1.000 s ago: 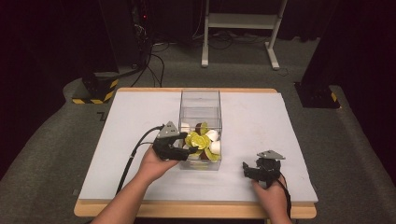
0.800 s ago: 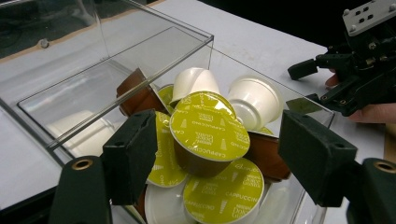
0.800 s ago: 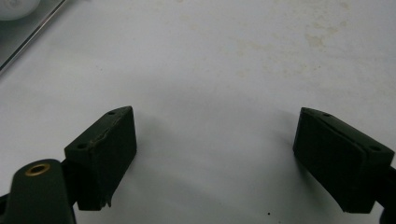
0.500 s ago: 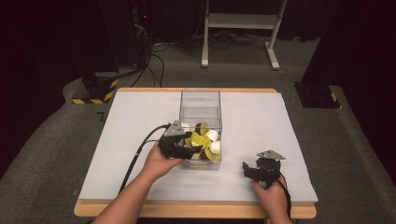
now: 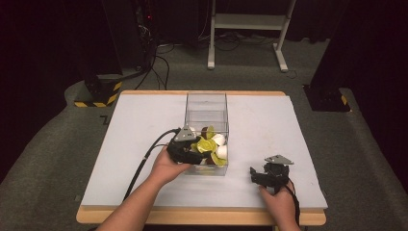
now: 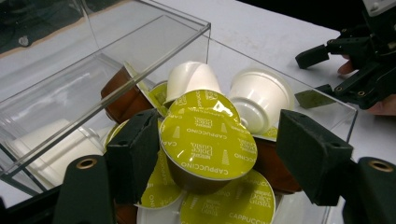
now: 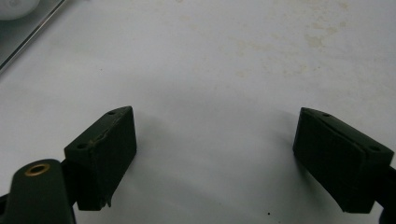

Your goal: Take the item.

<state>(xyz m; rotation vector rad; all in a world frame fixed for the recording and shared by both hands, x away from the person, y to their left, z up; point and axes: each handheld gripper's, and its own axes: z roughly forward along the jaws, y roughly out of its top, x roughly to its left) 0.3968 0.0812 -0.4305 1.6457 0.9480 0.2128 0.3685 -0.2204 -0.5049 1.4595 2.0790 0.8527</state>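
The left gripper (image 6: pixel 215 158) had just been closing, its spread jaws straddling a lime-green foil-topped coffee capsule (image 6: pixel 208 142) inside the clear acrylic box (image 6: pixel 140 42), right pad not yet touching.

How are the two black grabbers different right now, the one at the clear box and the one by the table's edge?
The left gripper reaches into the clear box; the right gripper sits over the bare white table. The left's jaws have just been closing around a green-lidded capsule, one pad touching it, the other apart; the right's jaws stand wide with nothing between. Both are hand-held, with black pads.
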